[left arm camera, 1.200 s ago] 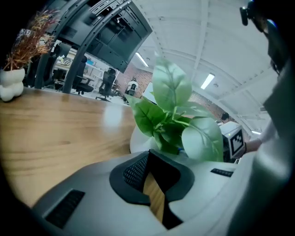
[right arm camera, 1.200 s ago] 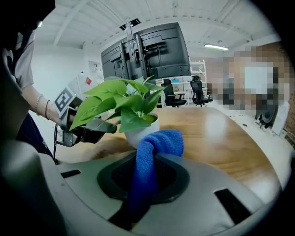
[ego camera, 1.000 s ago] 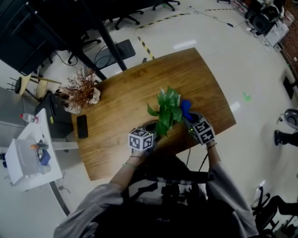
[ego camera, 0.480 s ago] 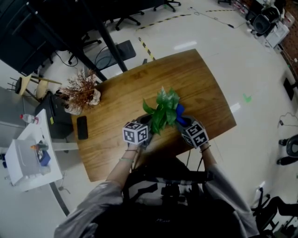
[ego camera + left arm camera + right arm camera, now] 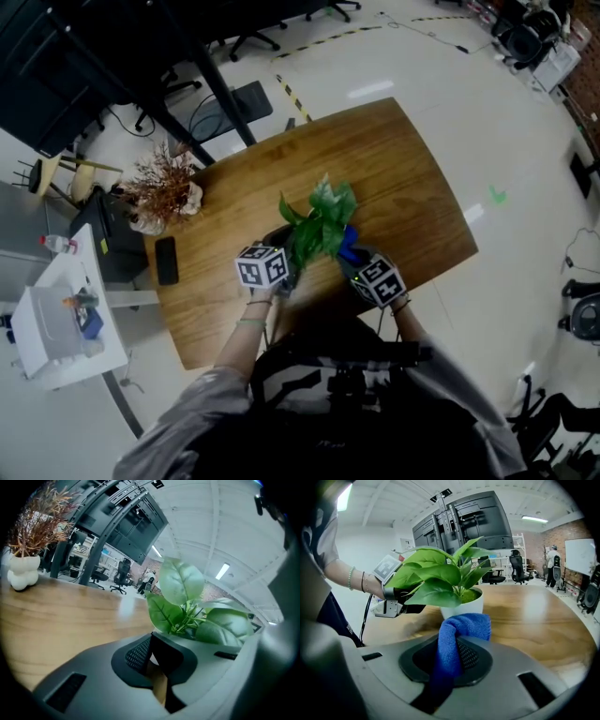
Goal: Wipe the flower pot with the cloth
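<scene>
- R gripper: jaws pinched tight on blue cloth, folded over btw the pads. Bunched end poking out fwd, tail hanging down twd camera.
- Bunched end low against near wall of white flower pot. Touching or just short of it, can't tell.
- L gripper: jaws nearly together w/ a sliver of white btw them. Looks like a pinch on the pot's rim. Wood showing thru the gap below.
- In R gripper view: L gripper reaching in at pot's left side, partly behind leaves. Wrist w/ bead bracelet behind it.
- Pot upright on wooden table, near the edge closest to the person, btw the two grippers.
- Green plant spreading wide over the pot, hiding it in head view.
- Farther out on table: lumpy white vase w/ dried twigs at far-left corner. Black phone flat near left edge. Both well apart from pot.
- Beyond table: black monitor rack, office chairs, pale shiny floor.
</scene>
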